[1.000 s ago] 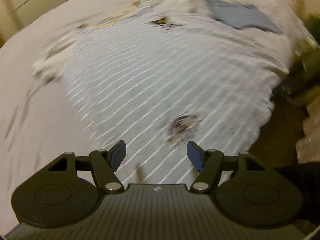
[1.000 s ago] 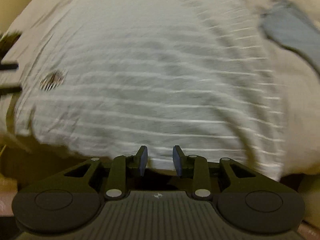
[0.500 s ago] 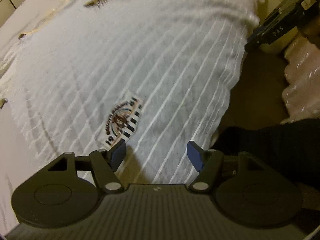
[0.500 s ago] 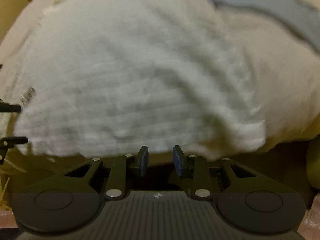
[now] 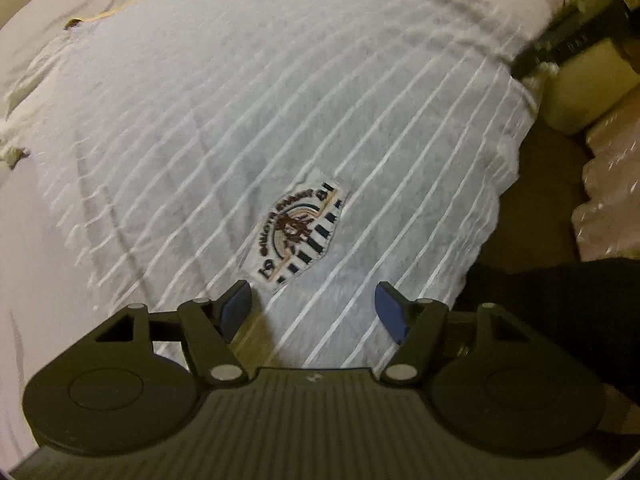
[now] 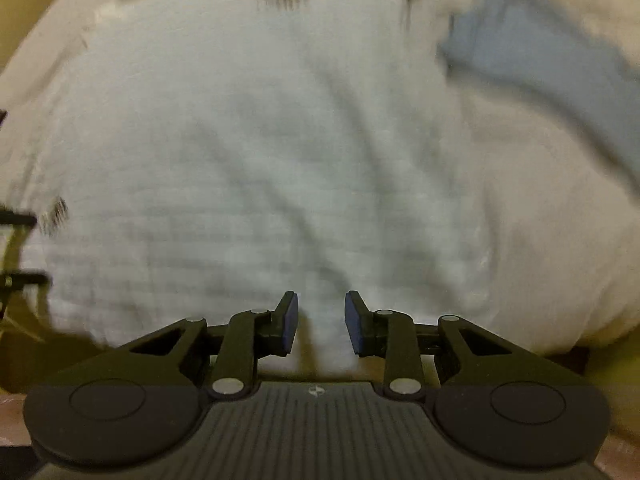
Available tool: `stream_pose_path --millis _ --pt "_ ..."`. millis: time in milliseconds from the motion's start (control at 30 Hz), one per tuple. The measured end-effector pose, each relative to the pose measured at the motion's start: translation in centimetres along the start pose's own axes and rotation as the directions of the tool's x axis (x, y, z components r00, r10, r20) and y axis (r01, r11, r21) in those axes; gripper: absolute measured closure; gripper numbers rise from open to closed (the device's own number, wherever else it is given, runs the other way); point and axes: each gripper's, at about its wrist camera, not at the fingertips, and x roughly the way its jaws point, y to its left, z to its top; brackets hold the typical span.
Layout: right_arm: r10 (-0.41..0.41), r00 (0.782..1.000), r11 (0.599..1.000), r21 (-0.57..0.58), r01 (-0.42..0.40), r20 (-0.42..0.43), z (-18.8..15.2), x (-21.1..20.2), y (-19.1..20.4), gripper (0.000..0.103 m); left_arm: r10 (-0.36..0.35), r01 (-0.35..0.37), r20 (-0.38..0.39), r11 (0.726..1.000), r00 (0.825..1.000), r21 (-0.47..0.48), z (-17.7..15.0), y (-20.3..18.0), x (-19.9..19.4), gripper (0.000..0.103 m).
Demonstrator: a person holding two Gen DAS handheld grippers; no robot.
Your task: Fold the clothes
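The striped shirt (image 5: 280,120) lies spread flat and unfolded on the bed (image 5: 36,300); no fold is made. The left gripper (image 5: 312,308) gapes wide over the hem, and the right gripper (image 6: 322,318) stands part-open, both empty.

Your right wrist view is smeared by motion: the shirt (image 6: 256,152) shows only faint stripes, and the dark marks at its far edge cannot be read. The blue cloth (image 6: 552,68) at upper right is a soft patch running out of the frame's right side. In your left wrist view the patch (image 5: 298,236) on the shirt (image 5: 248,120) carries lettering too small and blurred to read. The dark object (image 5: 576,32) at upper right is streaked and cut off by the edge. You cannot tell whether the right gripper (image 6: 321,322) touches the hem beneath it.
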Motion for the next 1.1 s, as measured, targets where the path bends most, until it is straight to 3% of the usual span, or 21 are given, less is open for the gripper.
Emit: stream_pose_path --millis 100,200,300,433,500,600,767,833,900,1100 --pt "0.009 0.994 1.0 0.018 -0.011 0.11 4.3 -0.7 -0.2 0.072 0.031 -0.028 0.071 0.999 0.997 -0.044 1.0 1.3 -1.2 0.039" --pt "0.031 0.986 1.0 -0.008 -0.03 0.162 8.4 0.7 -0.6 0.072 0.07 -0.063 0.112 0.996 0.991 -0.066 3.0 2.9 -1.0 0.039" --pt "0.049 0.993 0.996 -0.083 -0.04 0.11 10.6 4.2 -1.1 0.073 0.105 -0.096 0.107 0.992 0.989 -0.083 4.8 4.7 0.4 0.039" --pt "0.03 0.996 0.994 -0.111 -0.021 0.085 12.4 5.4 -2.9 0.077 0.146 -0.147 -0.023 0.978 0.989 -0.149 5.1 7.2 3.2 0.039" --pt "0.035 0.995 0.993 -0.117 -0.023 0.096 13.3 4.9 -3.5 0.075 0.162 -0.159 0.003 0.969 0.987 -0.188 5.7 7.8 2.5 0.039" --pt "0.114 0.986 0.981 -0.168 -0.093 0.119 15.3 4.2 -2.7 0.076 0.18 -0.16 0.058 0.955 0.982 -0.25 7.7 8.8 2.1 0.039" --pt "0.206 0.978 0.946 -0.252 -0.205 -0.025 17.7 9.4 -1.8 0.076 0.196 -0.163 0.064 0.924 0.979 -0.346 11.0 12.8 4.5 0.039" --pt "0.177 0.984 0.949 -0.261 -0.179 -0.033 18.2 10.2 -3.0 0.081 0.199 -0.177 0.021 0.913 0.98 -0.367 11.1 14.7 5.9 0.037" --pt "0.14 0.99 0.958 -0.249 -0.141 -0.022 18.6 9.9 -4.3 0.081 0.159 -0.139 0.013 0.897 0.987 -0.419 10.1 16.6 6.5 0.035" --pt "0.066 0.997 0.971 -0.23 -0.07 -0.027 18.5 9.7 -5.8 0.081 0.199 -0.188 -0.029 0.857 0.98 -0.479 8.9 18.7 5.4 0.035"
